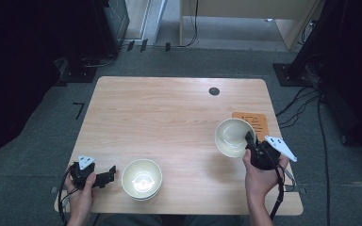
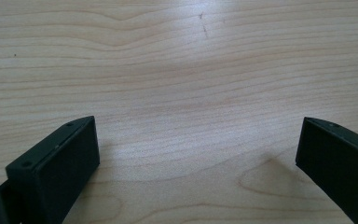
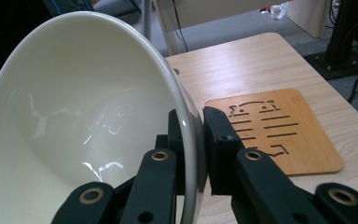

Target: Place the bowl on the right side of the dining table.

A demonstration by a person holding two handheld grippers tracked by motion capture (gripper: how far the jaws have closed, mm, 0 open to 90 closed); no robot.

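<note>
A cream bowl (image 1: 233,136) hangs tilted above the table's right side, with my right gripper (image 1: 250,140) shut on its rim. In the right gripper view the bowl (image 3: 74,116) is large at the left, its rim pinched between the two black jaws of the right gripper (image 3: 193,140). A second cream bowl (image 1: 142,179), which looks like a stack of two, stands near the table's front edge. Left of it my left gripper (image 1: 109,172) rests low, held by a hand. Its jaws stand wide open over bare wood, the left gripper (image 2: 198,149) holding nothing.
An orange-brown wooden coaster (image 1: 252,123) with cut-out marks lies under and behind the held bowl; the coaster (image 3: 272,128) is also to the jaws' right. A dark round grommet (image 1: 214,91) sits near the wooden table's (image 1: 169,113) far edge. Cables run over the floor at right.
</note>
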